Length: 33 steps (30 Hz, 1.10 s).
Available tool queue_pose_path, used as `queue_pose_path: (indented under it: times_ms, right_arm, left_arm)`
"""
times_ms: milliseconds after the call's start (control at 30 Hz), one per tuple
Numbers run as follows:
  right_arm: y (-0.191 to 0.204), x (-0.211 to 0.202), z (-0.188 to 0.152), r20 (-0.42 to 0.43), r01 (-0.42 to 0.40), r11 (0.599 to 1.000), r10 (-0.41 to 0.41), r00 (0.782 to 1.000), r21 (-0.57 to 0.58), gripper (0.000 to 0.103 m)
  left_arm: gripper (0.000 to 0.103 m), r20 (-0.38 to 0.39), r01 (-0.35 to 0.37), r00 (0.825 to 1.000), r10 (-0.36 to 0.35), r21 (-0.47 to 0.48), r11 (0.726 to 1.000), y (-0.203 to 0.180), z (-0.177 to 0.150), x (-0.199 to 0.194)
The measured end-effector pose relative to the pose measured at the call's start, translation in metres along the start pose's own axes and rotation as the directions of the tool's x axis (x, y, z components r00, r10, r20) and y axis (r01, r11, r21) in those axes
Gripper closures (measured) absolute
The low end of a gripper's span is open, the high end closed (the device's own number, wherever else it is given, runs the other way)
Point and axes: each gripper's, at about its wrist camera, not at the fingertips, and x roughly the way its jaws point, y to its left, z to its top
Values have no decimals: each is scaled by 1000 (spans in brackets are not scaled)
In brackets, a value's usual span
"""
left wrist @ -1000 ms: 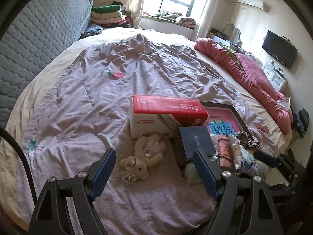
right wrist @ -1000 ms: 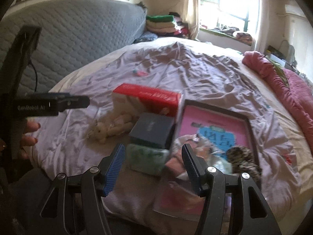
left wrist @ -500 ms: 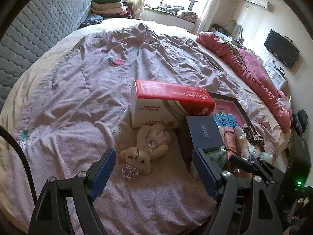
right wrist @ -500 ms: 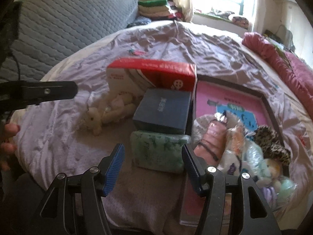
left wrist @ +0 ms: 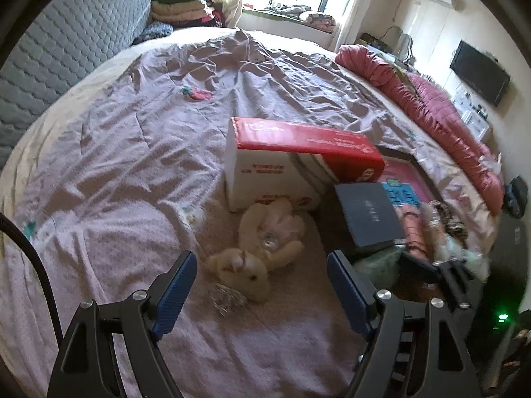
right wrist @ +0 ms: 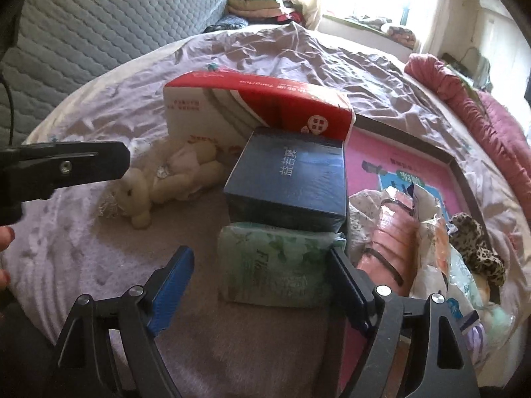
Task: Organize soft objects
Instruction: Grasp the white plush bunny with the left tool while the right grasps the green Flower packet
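Observation:
A cream plush bunny point(left wrist: 262, 248) lies on the bed in front of a red-and-white tissue box point(left wrist: 292, 162); it also shows in the right wrist view point(right wrist: 166, 179). My left gripper point(left wrist: 262, 285) is open, just short of the bunny's head. My right gripper point(right wrist: 262, 282) is open, its jaws on either side of a green soft tissue pack point(right wrist: 278, 265). A dark blue box point(right wrist: 288, 179) lies behind the pack. Bagged soft items point(right wrist: 431, 242) lie on a pink framed board point(right wrist: 408, 162).
The purple bedsheet point(left wrist: 132, 139) is wrinkled. A red quilt point(left wrist: 431, 106) runs along the right edge. A grey padded headboard point(left wrist: 66, 49) is at left, with folded clothes point(left wrist: 186, 6) behind. The left gripper's finger point(right wrist: 63, 169) reaches into the right wrist view.
Both grippers have moved forward and down toward the bed. The bunny is closer to the left jaws, and the green pack now sits between the right jaws.

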Motion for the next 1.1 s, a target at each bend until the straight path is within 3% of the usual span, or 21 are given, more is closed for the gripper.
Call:
queue_pose_path:
  times_ms: [233,333,367,633,700,733,967,1100]
  right_arm:
    - [-6,6,-2,5,-6,1000,6,1000,11,19]
    - [-13,4,-3,11,-17,999,17,1000,27,27]
    - [-15,3,-3,8,-9,1000,9,1000,25,35]
    - [-27,-7,-5,43,-98,994,96,994,43,44]
    - [-30,-11,-5,50,-122,991,119,992,53,46]
    - [-31,-13,-7,55,-135,989,131,990,61,47]
    - [-37,-24,-8,93,-184,979,176,980,89,48]
    - [-40,-30,-8,117,-213,971,201,973,105,49]
  left_arm:
    - [21,-45,-36,998,37,23,999,11,5,32]
    - [21,-70,-16,997,18,27,999,11,4,43]
    - [21,-78,-3,997,5,27,1000,10,4,47]
    - [21,-101,-17,994,27,99,995,-5,-1,68]
    - [28,-103,1,995,10,114,994,-8,-4,70]
    - [38,-112,24,994,-11,111,994,-9,-5,72]
    - [63,-102,86,992,-77,87,992,-11,-5,67]
    - [65,-96,106,991,-98,82,991,-13,-5,60]
